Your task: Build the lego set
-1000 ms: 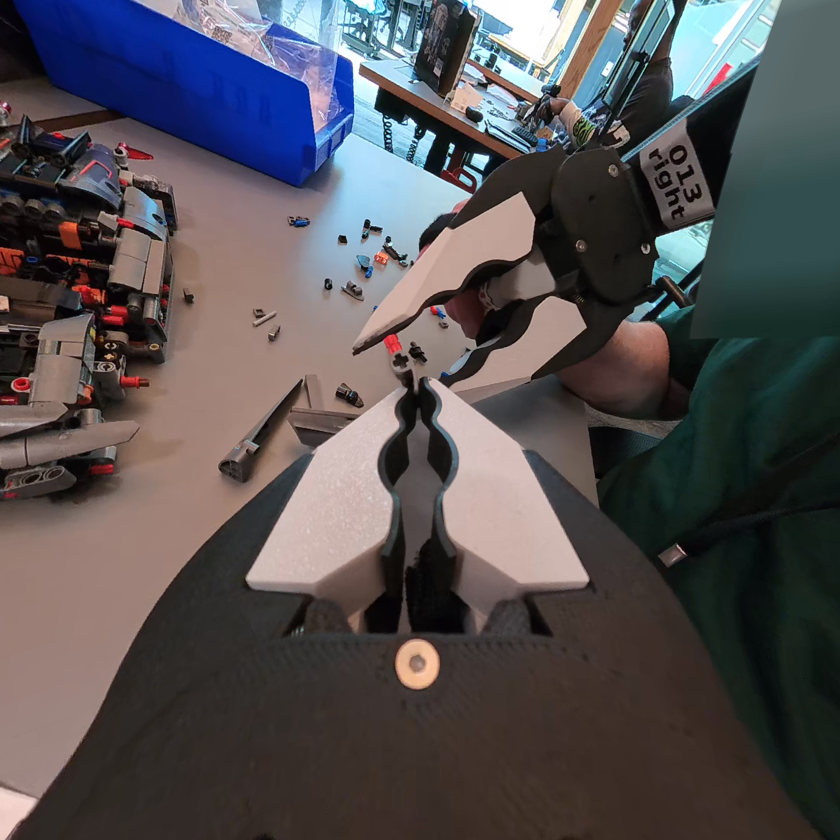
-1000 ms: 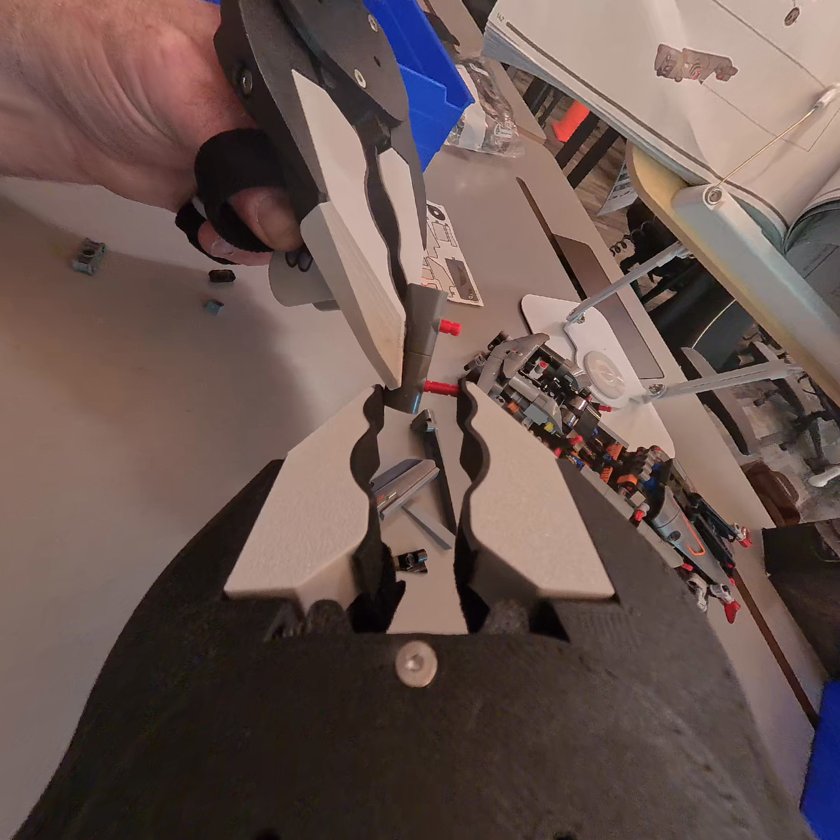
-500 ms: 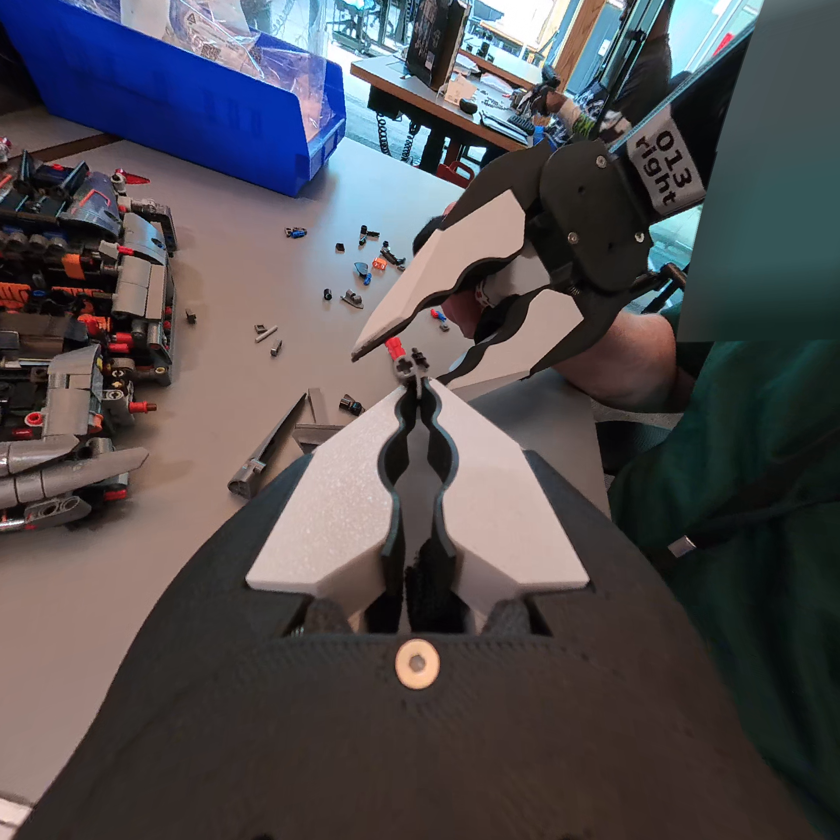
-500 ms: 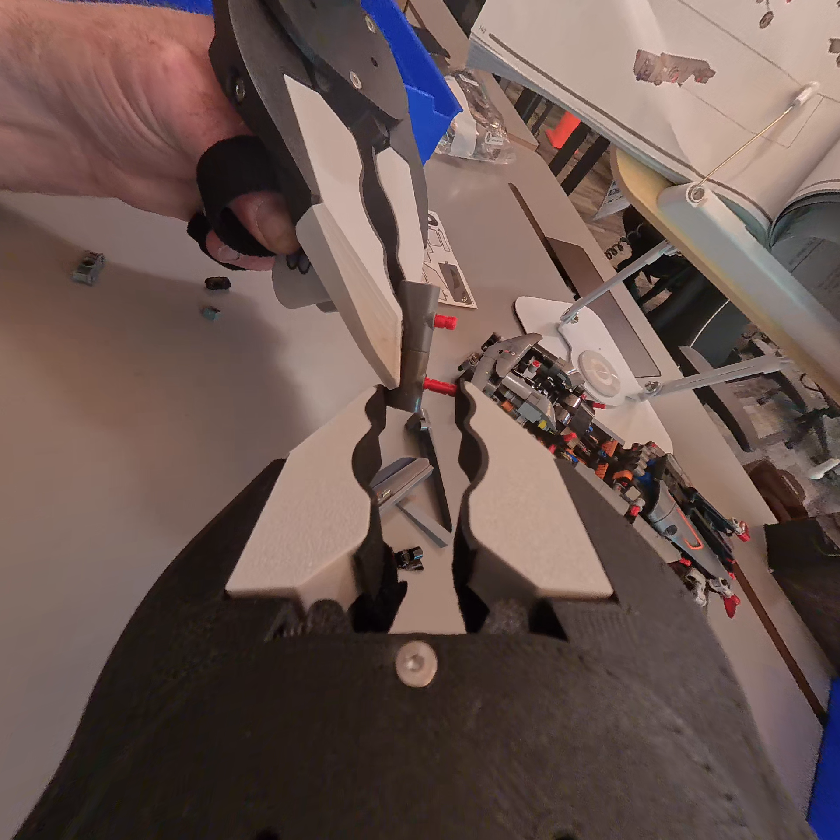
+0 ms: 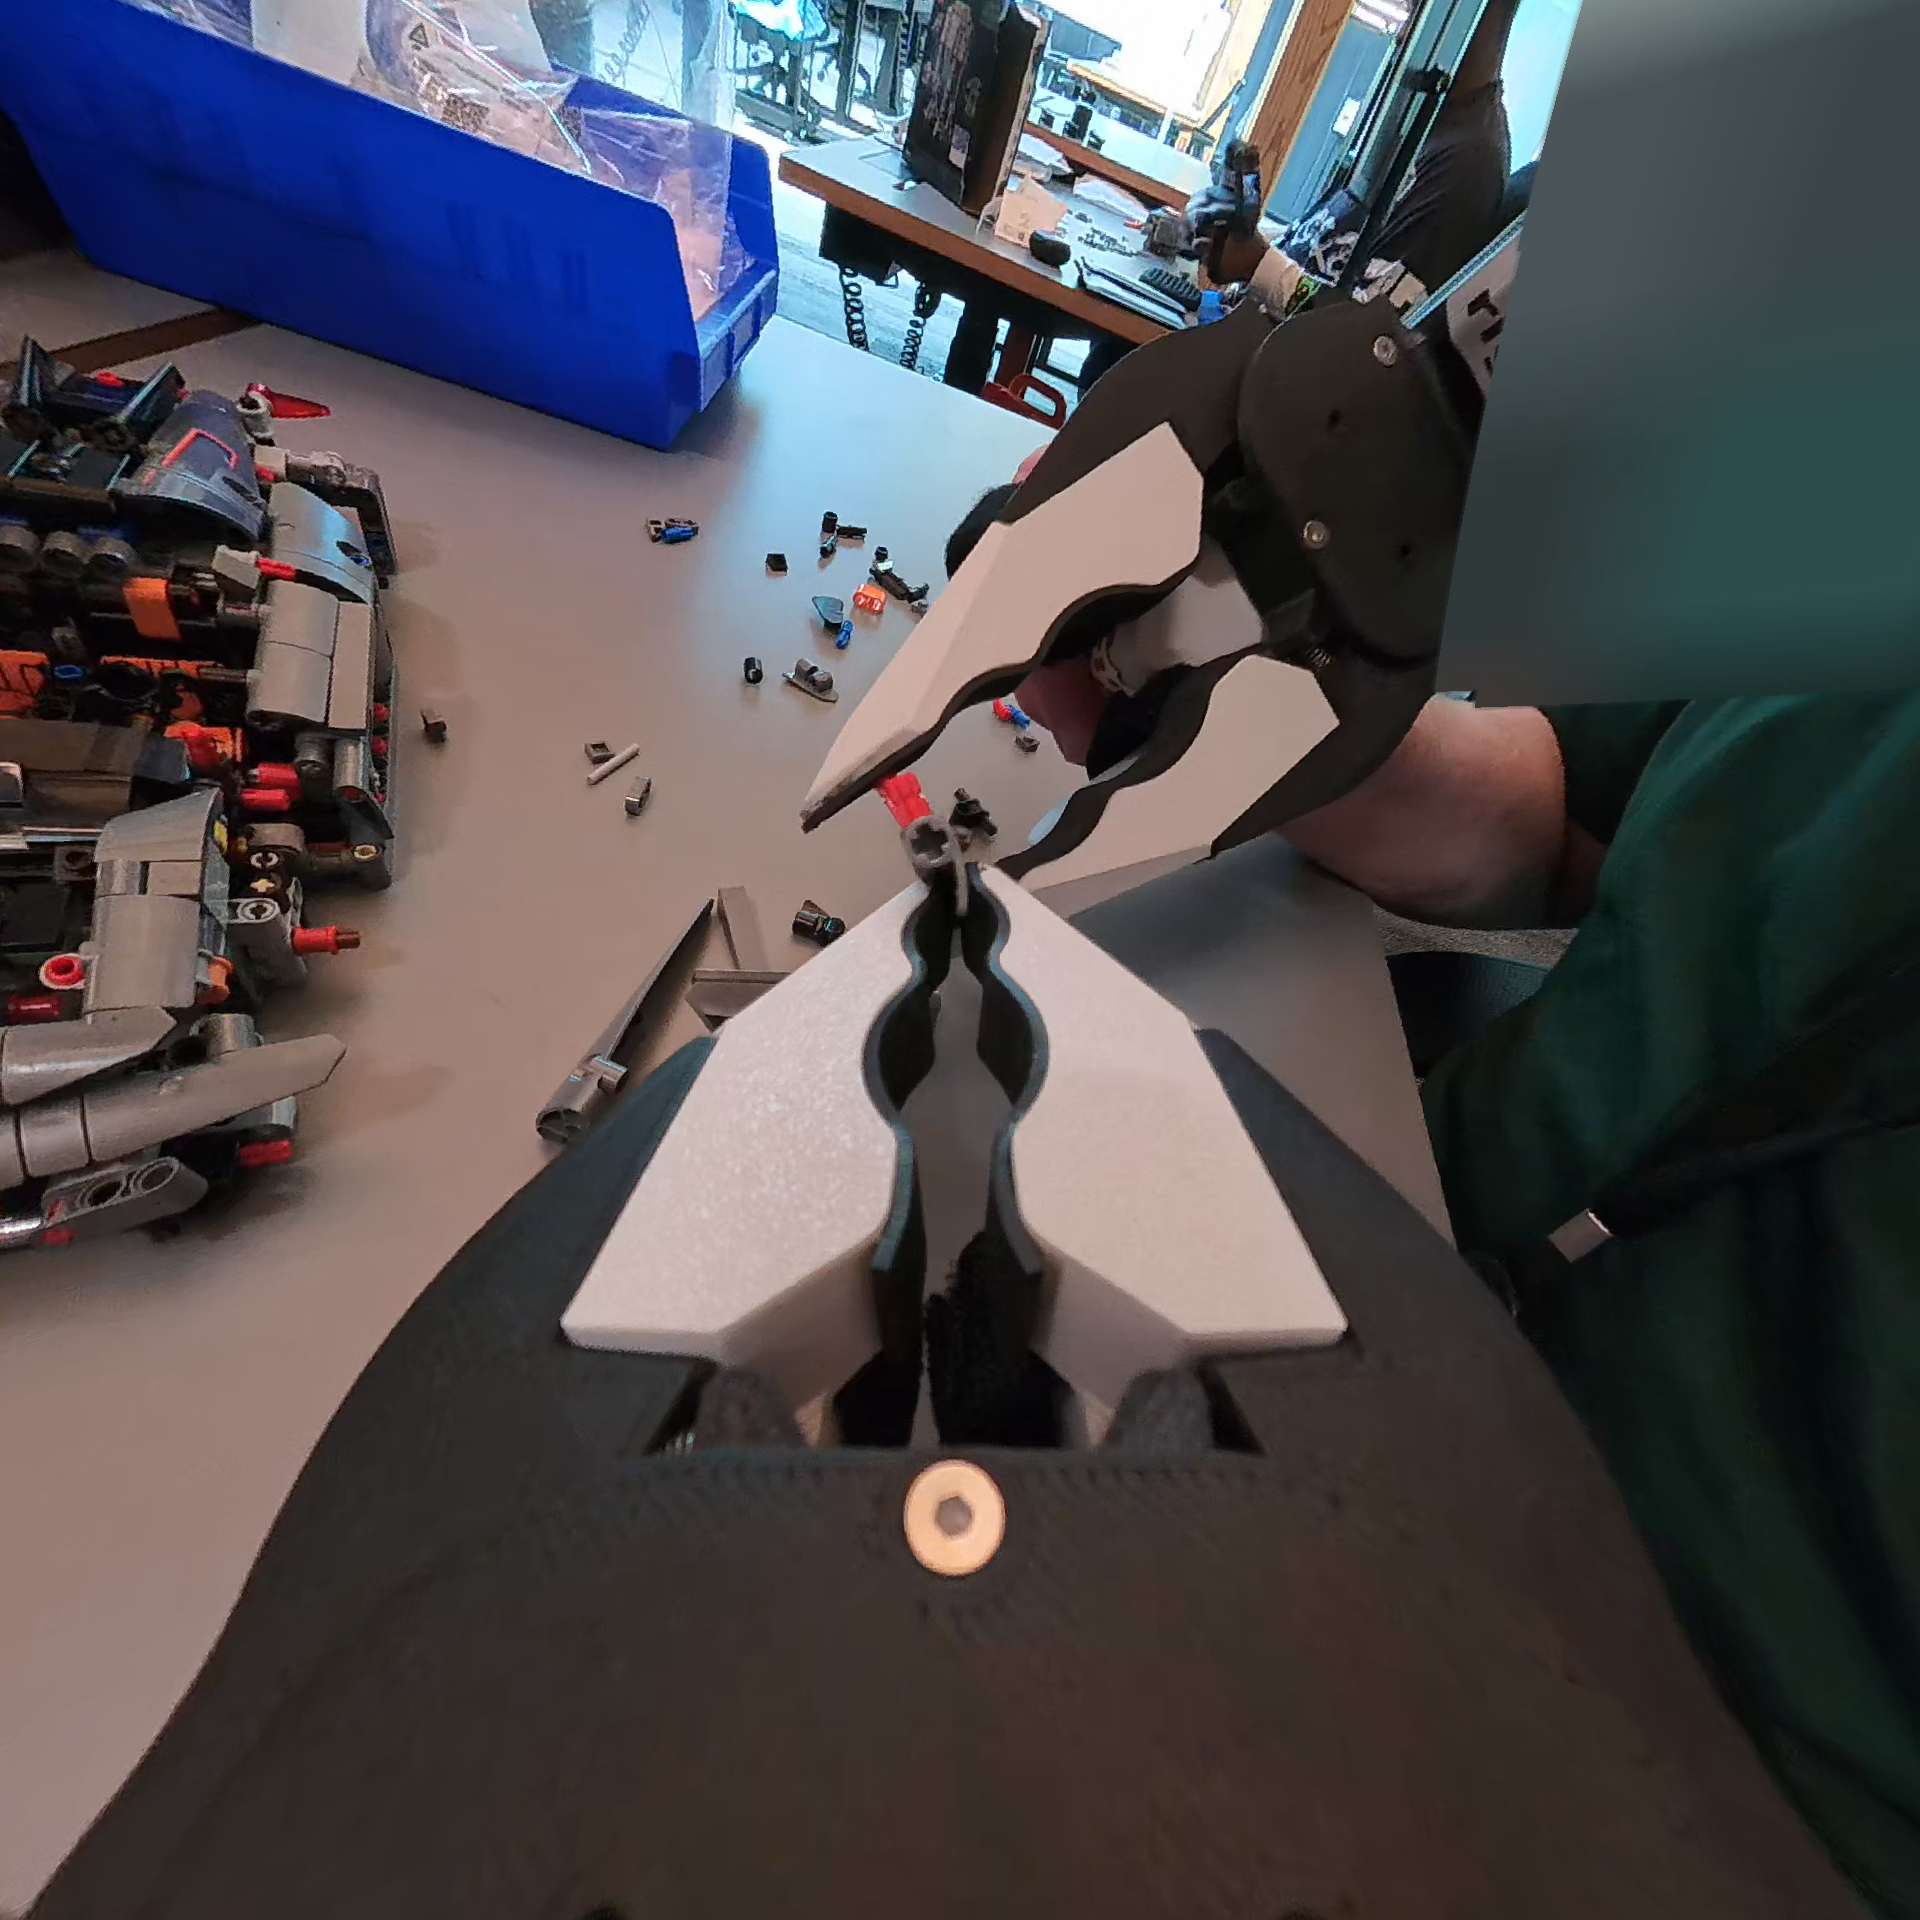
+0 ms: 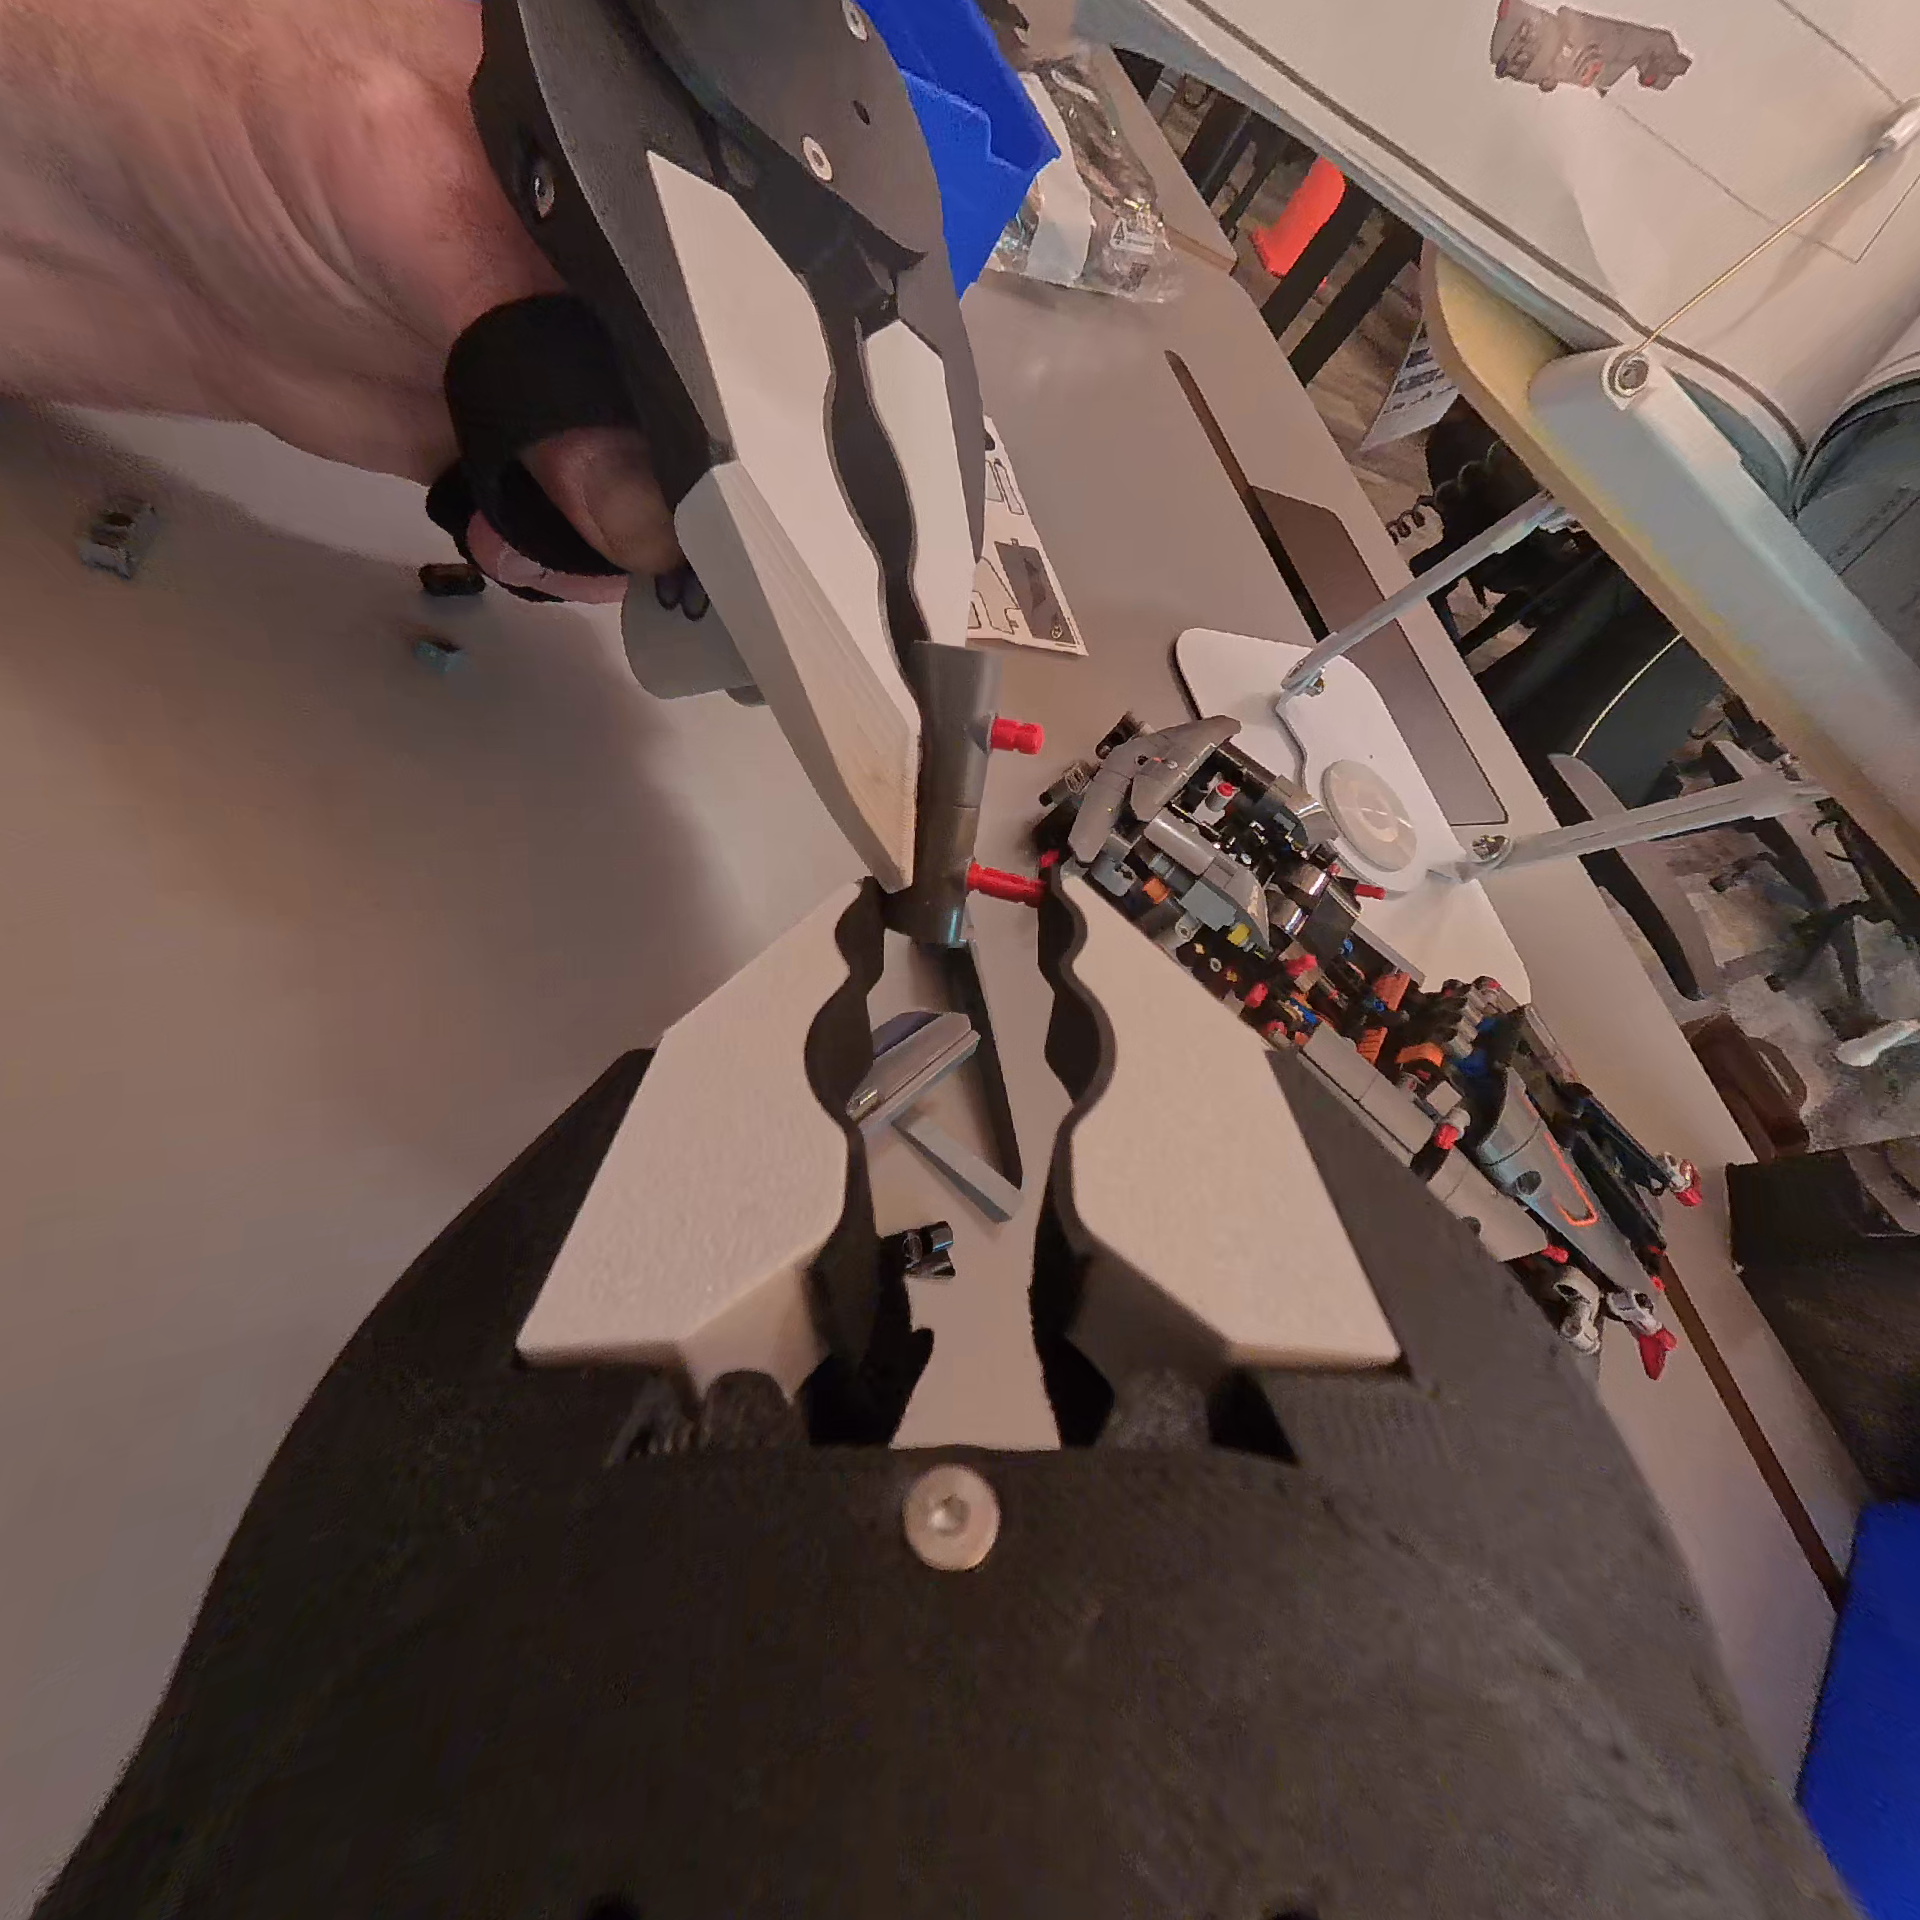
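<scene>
grey beam: two red pins jutting sideways, upright, off the table | car model: grey-black, part-built, lying on table | loose small parts: scattered on table

Bare table between car and scattered bits: passable. Long grey pieces lie under grippers. Blue bin blocks far side.

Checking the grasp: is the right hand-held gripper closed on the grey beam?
No, the right hand-held gripper stands open around the grey beam, which the left hand-held gripper clamps.
</scene>
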A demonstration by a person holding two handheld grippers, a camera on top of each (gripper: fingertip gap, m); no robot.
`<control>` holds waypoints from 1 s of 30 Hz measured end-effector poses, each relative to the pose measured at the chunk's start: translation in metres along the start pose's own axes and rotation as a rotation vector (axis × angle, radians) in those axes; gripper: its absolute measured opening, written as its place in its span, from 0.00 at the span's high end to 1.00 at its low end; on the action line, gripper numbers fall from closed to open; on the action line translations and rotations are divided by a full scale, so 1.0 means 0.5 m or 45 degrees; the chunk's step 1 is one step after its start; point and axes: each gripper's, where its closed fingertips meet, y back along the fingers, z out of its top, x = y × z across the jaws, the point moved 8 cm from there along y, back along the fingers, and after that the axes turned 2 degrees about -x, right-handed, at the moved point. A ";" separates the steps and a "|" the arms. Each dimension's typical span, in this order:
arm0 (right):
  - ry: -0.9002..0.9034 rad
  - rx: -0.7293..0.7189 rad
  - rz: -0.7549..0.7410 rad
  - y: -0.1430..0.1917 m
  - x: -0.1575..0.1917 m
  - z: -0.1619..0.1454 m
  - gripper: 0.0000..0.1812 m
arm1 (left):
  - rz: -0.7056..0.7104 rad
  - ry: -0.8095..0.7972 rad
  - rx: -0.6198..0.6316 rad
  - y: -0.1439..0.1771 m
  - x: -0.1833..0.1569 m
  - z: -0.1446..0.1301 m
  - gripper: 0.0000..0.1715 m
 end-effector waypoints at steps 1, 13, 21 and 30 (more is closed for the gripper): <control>0.001 -0.001 0.001 -0.001 0.000 0.000 0.85 | -0.007 0.002 -0.005 0.000 0.001 -0.001 1.00; 0.112 0.032 -0.073 -0.011 0.008 -0.001 0.87 | -0.046 0.114 -0.018 0.000 0.019 -0.009 1.00; 0.156 0.073 -0.082 -0.011 0.011 -0.007 0.88 | -0.041 0.134 0.003 -0.007 0.022 -0.011 1.00; 0.077 -0.025 -0.067 -0.008 -0.002 -0.005 0.77 | -0.106 0.194 -0.118 -0.003 0.021 0.003 1.00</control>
